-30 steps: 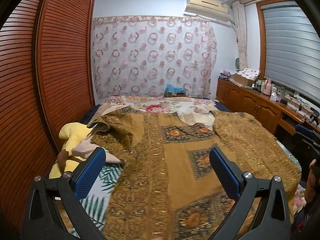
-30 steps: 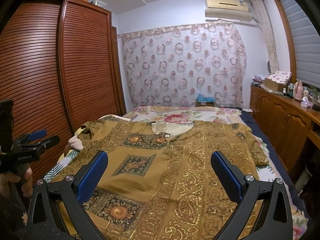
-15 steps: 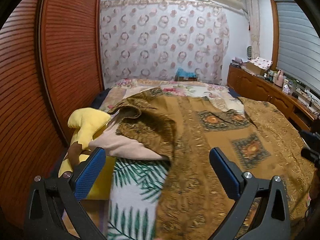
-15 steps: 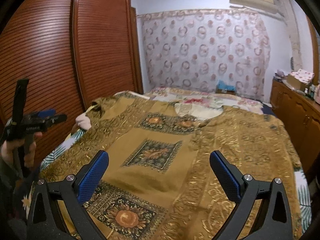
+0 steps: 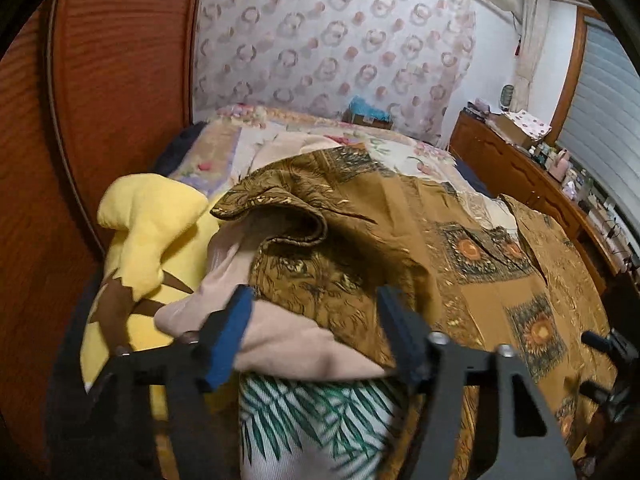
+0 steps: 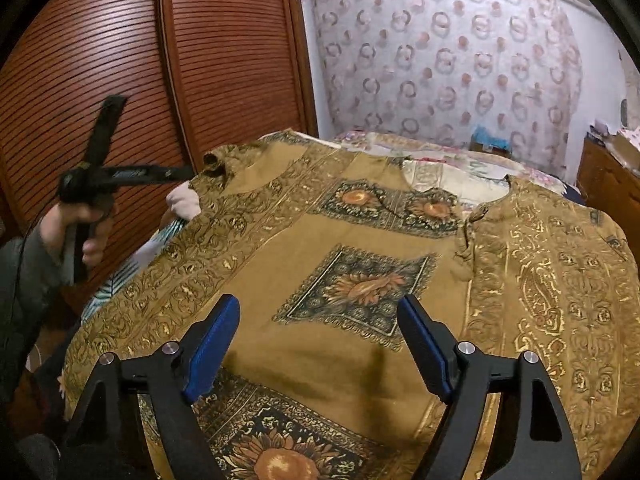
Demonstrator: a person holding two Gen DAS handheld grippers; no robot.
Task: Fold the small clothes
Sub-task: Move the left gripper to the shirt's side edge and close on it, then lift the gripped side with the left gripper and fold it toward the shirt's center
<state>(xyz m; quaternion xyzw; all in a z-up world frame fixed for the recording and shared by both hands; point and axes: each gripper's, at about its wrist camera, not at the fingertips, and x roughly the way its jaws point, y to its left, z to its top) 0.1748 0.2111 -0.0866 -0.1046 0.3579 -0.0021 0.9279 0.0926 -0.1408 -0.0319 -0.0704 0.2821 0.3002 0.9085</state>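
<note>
The jaws of both grippers have just been closing but stand apart, with nothing pinched. The left gripper (image 5: 312,332) hangs over the left sleeve (image 5: 320,248) of the shirt, and the rumpled cloth shows in the gap between its blue pads (image 5: 226,340); whether they touch it I cannot tell. The right gripper (image 6: 320,344) hovers above the lower front of the shirt, its pads clear of the fabric.

The brown patterned shirt (image 6: 360,264) lies front up and spread across the bed (image 5: 304,140), collar toward the far end, hem toward the near edge. Its body is flat and open; the left sleeve is bunched up in a hump at the bed's left edge, resting on a beige cloth (image 5: 288,344).

By the look of it the folding has barely begun: no side is turned in, and no crease shows. All the folds are left, probably starting with that left sleeve.

Beside the sleeve, at the left edge, a yellow plush toy (image 5: 148,236) leans against the beige cloth, and a leaf-print sheet (image 5: 320,412) shows beneath. A louvred wooden wardrobe (image 6: 120,80) stands along the left side, and a circle-patterned curtain (image 6: 440,60) hangs beyond the far end. A wooden dresser (image 5: 520,176) runs along the right.
</note>
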